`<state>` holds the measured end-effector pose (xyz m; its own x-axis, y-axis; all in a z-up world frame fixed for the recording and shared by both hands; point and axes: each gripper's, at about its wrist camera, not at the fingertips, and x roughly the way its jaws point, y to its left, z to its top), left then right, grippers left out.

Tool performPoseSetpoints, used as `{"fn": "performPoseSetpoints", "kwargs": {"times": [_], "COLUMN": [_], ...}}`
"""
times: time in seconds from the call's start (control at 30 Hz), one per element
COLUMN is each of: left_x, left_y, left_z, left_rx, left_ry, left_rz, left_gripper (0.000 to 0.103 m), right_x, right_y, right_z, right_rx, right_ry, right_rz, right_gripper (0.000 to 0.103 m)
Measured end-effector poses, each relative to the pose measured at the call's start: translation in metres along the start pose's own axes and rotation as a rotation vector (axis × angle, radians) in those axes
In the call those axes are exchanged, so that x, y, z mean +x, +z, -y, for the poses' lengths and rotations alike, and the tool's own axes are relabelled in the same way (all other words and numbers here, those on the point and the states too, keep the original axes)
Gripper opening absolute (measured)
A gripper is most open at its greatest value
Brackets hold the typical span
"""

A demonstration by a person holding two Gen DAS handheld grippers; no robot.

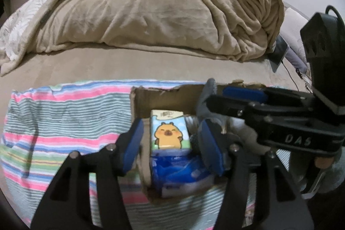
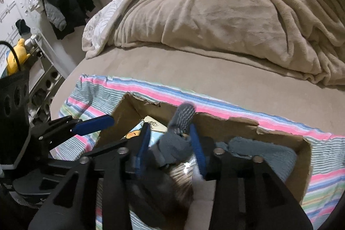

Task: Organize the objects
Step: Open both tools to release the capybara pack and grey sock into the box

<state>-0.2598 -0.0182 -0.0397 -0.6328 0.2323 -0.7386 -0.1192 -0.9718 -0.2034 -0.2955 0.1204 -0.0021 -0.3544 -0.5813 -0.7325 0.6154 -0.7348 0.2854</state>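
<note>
box (image 2: 138, 109): top open, walls ragged | inside: tissue pack (image 1: 169, 133) left, blue bag (image 1: 179, 169) near wall, grey cloth (image 2: 265, 152) right, little bare floor | right tool (image 2: 171, 141) and sock (image 2: 181, 122) block middle | bed (image 2: 215, 70) beyond towel (image 1: 64, 122): open | blanket (image 1: 161, 8) heaped behind

The box (image 1: 138, 100) sits on the towel (image 1: 64, 122) on the bed (image 1: 86, 66); a tissue pack (image 1: 168, 133) stands inside it, blanket (image 1: 151, 10) behind.

"DAS" is embossed on the right tool (image 1: 222, 100) body.
</note>
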Motion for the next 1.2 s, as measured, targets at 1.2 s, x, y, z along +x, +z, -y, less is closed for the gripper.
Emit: {"fn": "performPoseSetpoints", "kwargs": {"times": [1.2], "left_x": [-0.109], "left_y": [-0.064], "left_z": [0.042], "left_rx": [0.004], "left_ry": [0.098], "left_rz": [0.077], "left_gripper": [0.082], "right_x": [-0.118], "right_y": [-0.1], "right_z": [-0.026], "right_rx": [-0.004], "right_ry": [-0.132], "right_rz": [0.069], "right_gripper": [0.065]}}
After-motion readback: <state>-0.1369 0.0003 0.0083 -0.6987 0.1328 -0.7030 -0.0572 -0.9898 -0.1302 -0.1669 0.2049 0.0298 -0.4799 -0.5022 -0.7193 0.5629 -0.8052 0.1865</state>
